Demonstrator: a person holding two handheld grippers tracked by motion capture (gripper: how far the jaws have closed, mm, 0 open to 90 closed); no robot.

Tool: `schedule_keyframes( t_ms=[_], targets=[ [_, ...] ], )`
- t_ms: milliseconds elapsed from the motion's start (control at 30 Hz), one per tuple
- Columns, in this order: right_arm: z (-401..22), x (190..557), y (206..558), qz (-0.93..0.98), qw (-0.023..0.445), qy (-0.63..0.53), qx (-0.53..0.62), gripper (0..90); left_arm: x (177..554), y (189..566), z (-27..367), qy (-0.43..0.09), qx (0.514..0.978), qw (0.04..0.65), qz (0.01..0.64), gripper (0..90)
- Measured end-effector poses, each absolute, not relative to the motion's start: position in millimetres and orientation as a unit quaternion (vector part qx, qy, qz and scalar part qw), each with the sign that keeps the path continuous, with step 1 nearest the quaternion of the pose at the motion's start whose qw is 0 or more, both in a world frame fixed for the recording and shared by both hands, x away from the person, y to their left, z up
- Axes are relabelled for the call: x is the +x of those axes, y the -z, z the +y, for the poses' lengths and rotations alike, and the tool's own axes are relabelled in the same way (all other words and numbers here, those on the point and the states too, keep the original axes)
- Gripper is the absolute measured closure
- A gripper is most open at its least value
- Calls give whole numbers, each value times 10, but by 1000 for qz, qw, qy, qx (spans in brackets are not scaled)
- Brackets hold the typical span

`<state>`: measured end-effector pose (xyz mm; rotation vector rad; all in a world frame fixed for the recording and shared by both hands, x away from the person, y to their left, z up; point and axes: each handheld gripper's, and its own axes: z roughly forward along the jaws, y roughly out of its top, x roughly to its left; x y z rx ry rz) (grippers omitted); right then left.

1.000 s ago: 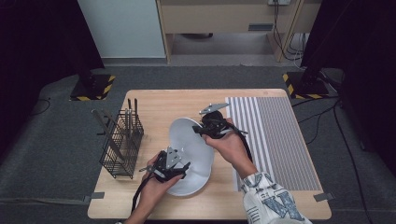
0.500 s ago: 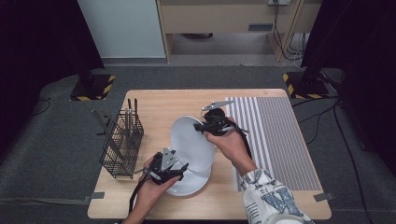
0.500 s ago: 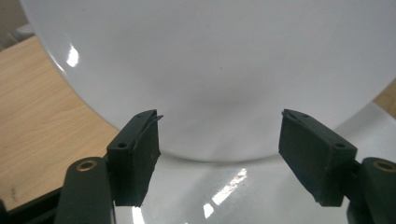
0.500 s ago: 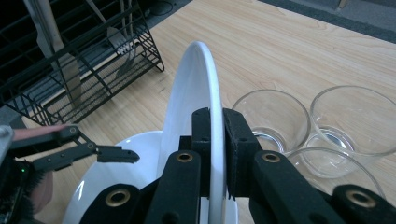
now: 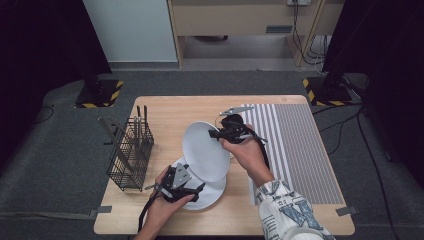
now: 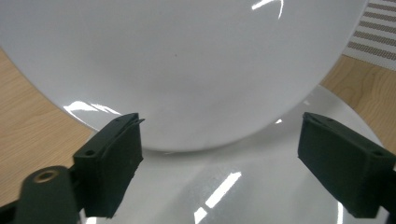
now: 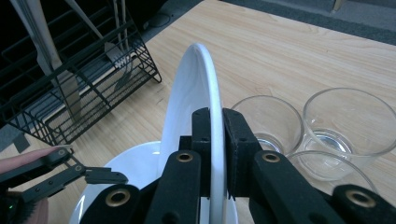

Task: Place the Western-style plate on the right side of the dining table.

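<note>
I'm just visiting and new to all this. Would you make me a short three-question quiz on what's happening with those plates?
1. True or false: the right gripper clamps the rim of the tilted plate.
2. The left gripper has jaws that are: A) open, B) shut on a fork.
3. What lies flat under the tilted plate?

Key
1. True.
2. A: they have just been opening, and the pads touch neither plate.
3. A second white plate, on the wooden table.

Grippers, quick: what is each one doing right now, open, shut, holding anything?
Left gripper: open, jaws just widened, not pressing on the plates.
Right gripper: shut on the rim of the tilted plate.
</note>
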<state>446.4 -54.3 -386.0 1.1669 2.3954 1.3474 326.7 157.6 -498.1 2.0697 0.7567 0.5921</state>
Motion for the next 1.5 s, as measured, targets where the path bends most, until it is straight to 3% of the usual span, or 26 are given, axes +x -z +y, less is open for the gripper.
schedule_keyframes(
  t_ms=[433,1033,1500],
  targets=[
    [-600,4448,3816,775,76,-480,403,846,3259,5004,1668,-232,814,423,323,39],
    [-588,4423,3819,766,82,-482,417,848,3287,5032,1721,-229,807,425,339,34],
    [-606,4411,3604,744,106,-486,447,850,3250,5012,1735,-228,806,432,335,40]
  ],
)
